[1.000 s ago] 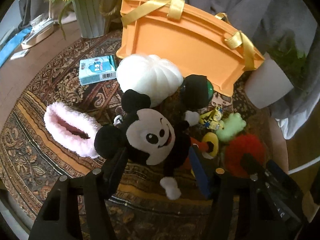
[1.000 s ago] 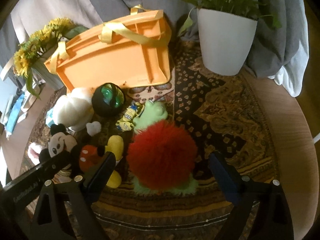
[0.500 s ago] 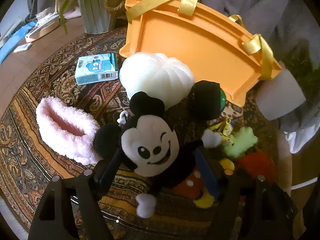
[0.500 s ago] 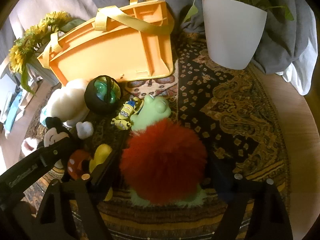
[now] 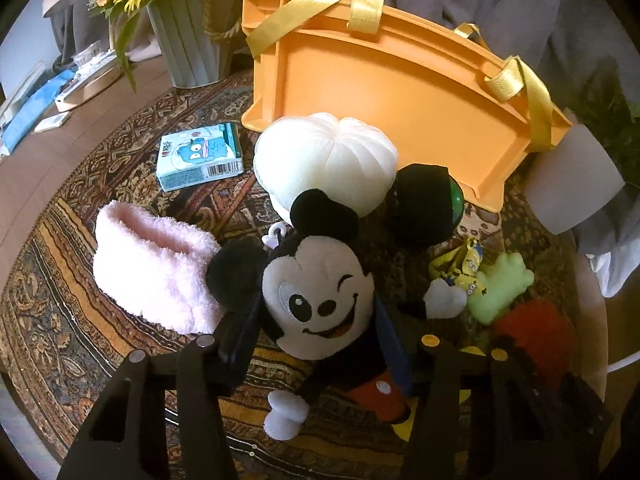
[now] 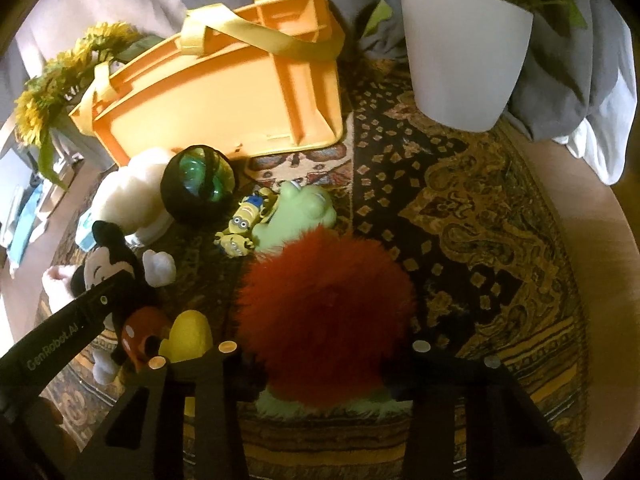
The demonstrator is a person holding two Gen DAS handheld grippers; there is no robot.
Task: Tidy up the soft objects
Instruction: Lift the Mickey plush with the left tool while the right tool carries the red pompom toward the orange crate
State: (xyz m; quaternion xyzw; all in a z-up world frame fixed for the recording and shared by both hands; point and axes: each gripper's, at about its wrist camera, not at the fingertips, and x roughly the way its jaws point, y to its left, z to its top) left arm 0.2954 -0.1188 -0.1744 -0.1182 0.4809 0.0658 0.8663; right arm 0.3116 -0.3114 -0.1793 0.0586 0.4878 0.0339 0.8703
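A Mickey Mouse plush (image 5: pixel 316 296) lies on the patterned rug, its head between the fingers of my left gripper (image 5: pixel 316 332), which is closing around it. A red fluffy plush with a green fringe (image 6: pixel 324 312) sits between the fingers of my right gripper (image 6: pixel 324 364), whose fingertips are hidden in the fur. Behind stand a white pumpkin-shaped cushion (image 5: pixel 324 160), a pink fluffy slipper (image 5: pixel 148 264), a green frog toy (image 6: pixel 296 216), a black and green ball (image 6: pixel 198 188) and an orange basket with yellow straps (image 5: pixel 396 76), also in the right wrist view (image 6: pixel 224 92).
A white plant pot (image 6: pixel 460 56) stands at the back right. A grey vase of sunflowers (image 5: pixel 192 48) stands at the back left. A small blue carton (image 5: pixel 200 156) and yellow minion figures (image 6: pixel 244 224) lie on the rug. Grey cloth hangs behind.
Both grippers have moved forward and lower. Mickey's head now sits between the left fingers, and the red plush now fills the gap between the right fingers.
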